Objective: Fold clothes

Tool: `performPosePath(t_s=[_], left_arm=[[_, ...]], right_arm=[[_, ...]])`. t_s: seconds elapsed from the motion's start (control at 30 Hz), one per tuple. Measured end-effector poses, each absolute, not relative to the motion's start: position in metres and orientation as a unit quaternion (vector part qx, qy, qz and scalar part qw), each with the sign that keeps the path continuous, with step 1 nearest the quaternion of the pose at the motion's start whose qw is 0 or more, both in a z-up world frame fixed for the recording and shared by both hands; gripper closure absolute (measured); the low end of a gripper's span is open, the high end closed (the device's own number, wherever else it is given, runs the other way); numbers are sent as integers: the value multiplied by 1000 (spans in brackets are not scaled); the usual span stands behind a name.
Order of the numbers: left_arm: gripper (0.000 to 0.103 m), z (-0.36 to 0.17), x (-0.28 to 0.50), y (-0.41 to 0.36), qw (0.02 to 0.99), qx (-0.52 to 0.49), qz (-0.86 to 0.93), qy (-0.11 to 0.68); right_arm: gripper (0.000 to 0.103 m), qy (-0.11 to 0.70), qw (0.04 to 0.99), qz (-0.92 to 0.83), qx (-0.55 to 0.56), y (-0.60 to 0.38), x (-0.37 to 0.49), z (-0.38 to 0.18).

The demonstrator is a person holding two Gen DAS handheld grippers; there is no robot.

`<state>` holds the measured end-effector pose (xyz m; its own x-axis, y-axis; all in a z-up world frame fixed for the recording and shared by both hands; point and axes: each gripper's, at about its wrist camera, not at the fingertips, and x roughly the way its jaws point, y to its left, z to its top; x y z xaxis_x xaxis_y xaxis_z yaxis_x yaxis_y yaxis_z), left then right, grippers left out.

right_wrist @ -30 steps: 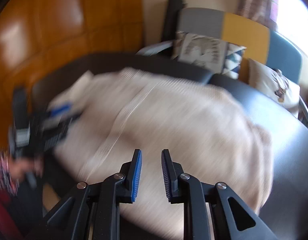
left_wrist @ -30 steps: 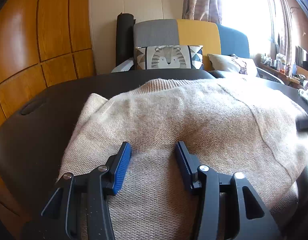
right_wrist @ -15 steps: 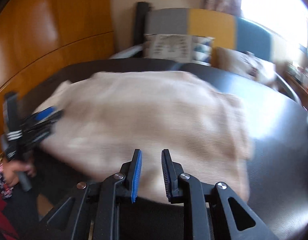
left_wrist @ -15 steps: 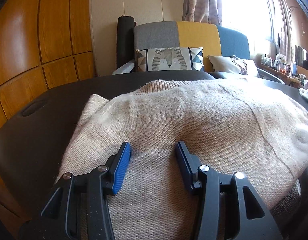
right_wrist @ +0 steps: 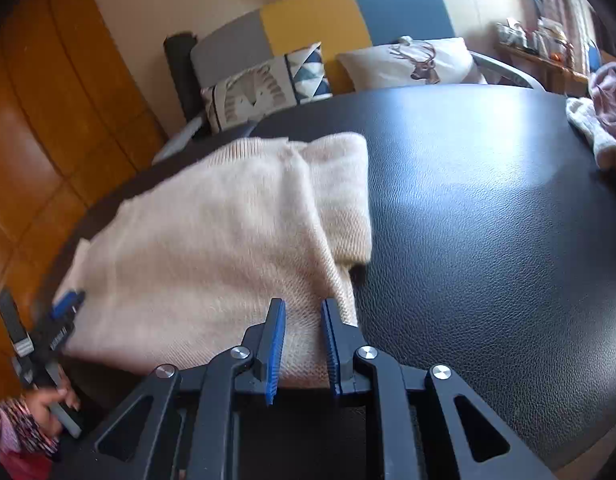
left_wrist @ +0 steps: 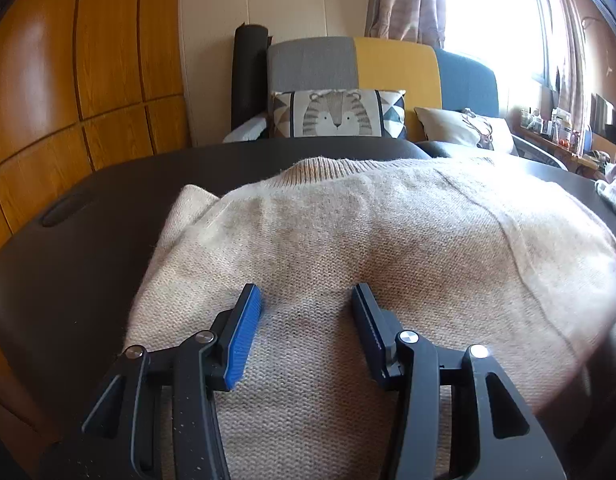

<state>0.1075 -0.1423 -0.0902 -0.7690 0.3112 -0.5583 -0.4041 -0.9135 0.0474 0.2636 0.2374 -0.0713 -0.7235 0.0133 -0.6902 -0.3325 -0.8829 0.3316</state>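
A beige knitted sweater [left_wrist: 348, 232] lies flat on the black table [left_wrist: 87, 240], its neckline toward the far side. My left gripper [left_wrist: 303, 294] hovers open just over the near hem, with nothing between its blue pads. In the right wrist view the sweater [right_wrist: 211, 240] fills the left half, one sleeve [right_wrist: 344, 192] folded in along its right side. My right gripper [right_wrist: 301, 306] stands over the sweater's near right corner with a narrow gap and no cloth pinched. The left gripper [right_wrist: 63, 312] shows at the sweater's left corner, held by a hand [right_wrist: 47, 400].
The table's leather top [right_wrist: 488, 220] is bare right of the sweater. A pile of other clothes [right_wrist: 600, 120] lies at its far right edge. A sofa [left_wrist: 356, 76] with cushions stands behind the table, a wooden wardrobe [left_wrist: 67, 80] to the left.
My right gripper has swept to the right along the sweater's near edge and rolled, so its view now tilts. The left gripper has stayed put.
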Motion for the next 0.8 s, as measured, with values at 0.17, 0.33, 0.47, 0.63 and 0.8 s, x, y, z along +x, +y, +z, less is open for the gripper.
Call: performPosePath(t_s=[0.17,0.33,0.47,0.63,0.8], left_arm=[[52,-75,114,-136,196,-245,945,95],[52,-67,95,-131,180,-242,946,118],[52,-78,57,-139,164,-306,931,110],[41,-87,43,-156,154,-346,923,73],[41,-77,36,-164,172,-374,911,23]], right_arm=[[83,197,75,919,-333,229,247,-49],[83,137,59,931,-332,211,199,-37],[83,104,55,932,-344,205,151,-41],[83,68,116,907,-400,218,129,-72],[83,121,122,908,-382,240,146,-85]])
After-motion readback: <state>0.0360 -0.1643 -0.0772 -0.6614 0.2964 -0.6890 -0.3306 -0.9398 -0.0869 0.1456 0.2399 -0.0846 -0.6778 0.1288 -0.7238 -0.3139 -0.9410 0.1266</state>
